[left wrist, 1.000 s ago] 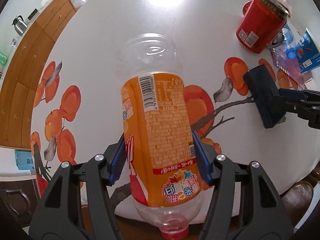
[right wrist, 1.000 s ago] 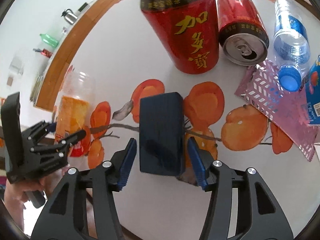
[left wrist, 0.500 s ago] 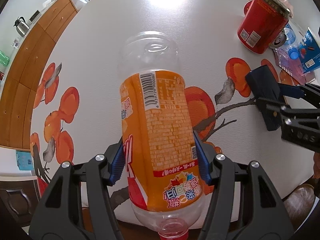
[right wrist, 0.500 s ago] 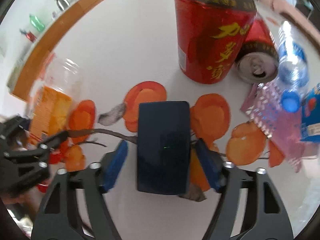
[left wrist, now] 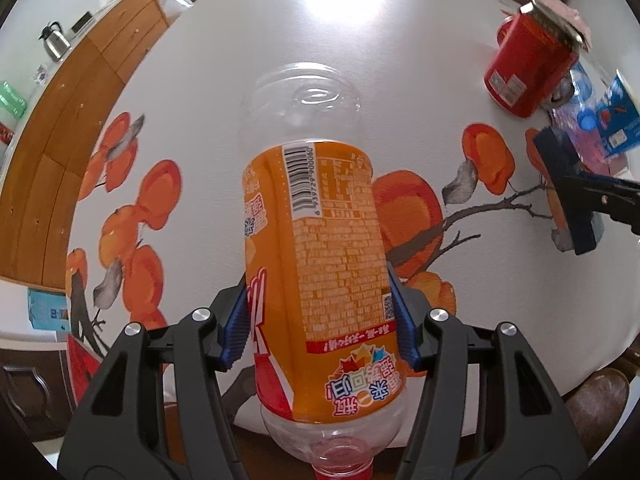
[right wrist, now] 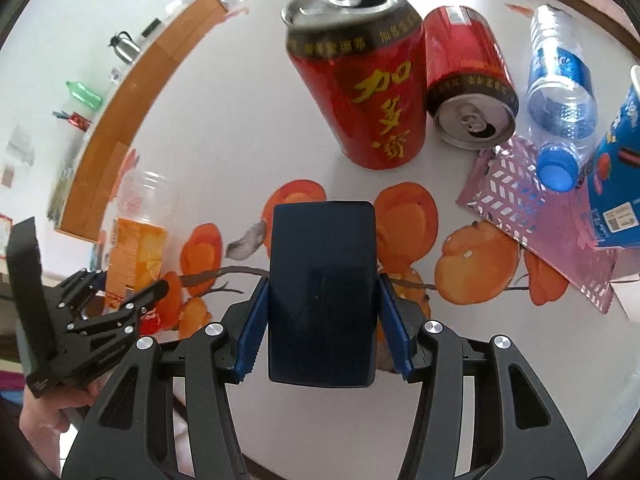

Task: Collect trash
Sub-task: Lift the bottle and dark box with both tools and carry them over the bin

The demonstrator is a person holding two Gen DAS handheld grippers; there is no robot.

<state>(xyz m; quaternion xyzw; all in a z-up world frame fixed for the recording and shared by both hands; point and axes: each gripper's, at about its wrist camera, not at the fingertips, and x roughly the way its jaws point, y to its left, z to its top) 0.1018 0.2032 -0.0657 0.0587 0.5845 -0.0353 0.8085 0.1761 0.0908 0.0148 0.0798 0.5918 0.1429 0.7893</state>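
Since the earlier frame both hands have drifted across the table [left wrist: 208, 52], and now the left gripper [left wrist: 320, 320], pointing steeply down, clamps the orange bottle [left wrist: 320, 264] lengthwise, cap toward the camera, while the right gripper [right wrist: 322, 320] apparently pinches the dark blue box [right wrist: 322, 292].

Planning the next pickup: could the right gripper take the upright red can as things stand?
Probably not yet. The right gripper is already shut on a dark blue box, so its jaws are full. The upright can stands just beyond with bare table between; the path looks free otherwise.
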